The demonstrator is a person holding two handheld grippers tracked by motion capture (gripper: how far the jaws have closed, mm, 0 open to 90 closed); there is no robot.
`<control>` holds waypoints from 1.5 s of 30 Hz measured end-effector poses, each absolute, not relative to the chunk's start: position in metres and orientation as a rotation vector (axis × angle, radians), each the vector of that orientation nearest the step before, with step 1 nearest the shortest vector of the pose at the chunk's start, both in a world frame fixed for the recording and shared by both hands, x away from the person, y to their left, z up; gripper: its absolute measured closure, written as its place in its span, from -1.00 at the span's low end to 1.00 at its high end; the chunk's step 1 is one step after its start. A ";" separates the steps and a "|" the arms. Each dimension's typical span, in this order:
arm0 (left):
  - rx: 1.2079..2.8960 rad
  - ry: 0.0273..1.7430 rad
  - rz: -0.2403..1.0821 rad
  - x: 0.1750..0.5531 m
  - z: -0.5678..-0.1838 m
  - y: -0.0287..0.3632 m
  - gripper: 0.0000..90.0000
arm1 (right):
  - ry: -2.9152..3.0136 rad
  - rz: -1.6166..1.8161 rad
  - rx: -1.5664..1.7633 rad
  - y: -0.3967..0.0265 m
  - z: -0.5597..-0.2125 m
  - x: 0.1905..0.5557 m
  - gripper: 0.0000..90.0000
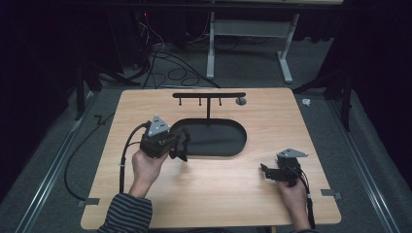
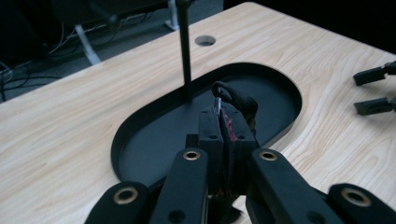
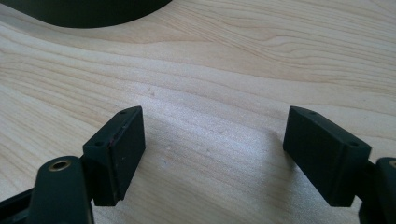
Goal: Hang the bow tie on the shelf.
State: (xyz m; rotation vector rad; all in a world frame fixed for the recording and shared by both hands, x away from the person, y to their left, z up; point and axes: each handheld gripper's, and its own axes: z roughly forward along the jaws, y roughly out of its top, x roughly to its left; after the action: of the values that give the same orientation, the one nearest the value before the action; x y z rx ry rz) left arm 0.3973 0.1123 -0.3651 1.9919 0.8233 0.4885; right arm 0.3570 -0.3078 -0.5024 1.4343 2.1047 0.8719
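Left hand-held gripper [image 2: 223, 122] clamps a dark strap [image 2: 238, 100] pointing upward — right hand-held gripper [image 3: 212, 156] wide

One wooden table [image 1: 218, 194], one black oval tray [image 1: 218, 141], one T-shaped black stand [image 1: 209, 95] with three pegs, two grippers, left gripper [image 1: 177, 145], right gripper [image 1: 264, 170]

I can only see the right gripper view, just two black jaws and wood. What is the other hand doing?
Observer: The left gripper is shut on a small dark looped thing, with a bit of red between the pads. I cannot tell what it is.
Operator: Where is it holding that?
Observer: At the left end of a black oval tray in the middle of the table.
Operator: Is anything standing in the tray?
Observer: Yes, a thin black T-shaped stand with little pegs hanging under its bar.
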 end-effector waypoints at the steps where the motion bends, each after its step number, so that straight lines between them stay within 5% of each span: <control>1: 1.991 0.816 0.488 0.398 -0.364 0.110 0.95 | 2.105 0.872 1.434 -0.308 -0.502 0.357 -0.51; 18: 1.972 0.765 0.393 0.424 -0.347 0.084 0.95 | 2.105 0.871 1.431 -0.308 -0.502 0.357 -0.51; 45: 1.954 0.848 0.459 0.477 -0.340 0.059 0.94 | 2.104 0.873 1.435 -0.308 -0.502 0.357 -0.51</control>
State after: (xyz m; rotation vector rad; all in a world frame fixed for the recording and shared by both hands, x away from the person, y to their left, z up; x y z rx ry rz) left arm 0.4771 0.0594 -0.3399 1.9540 0.8482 0.4593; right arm 0.3570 -0.3077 -0.5024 1.4345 2.1038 0.8733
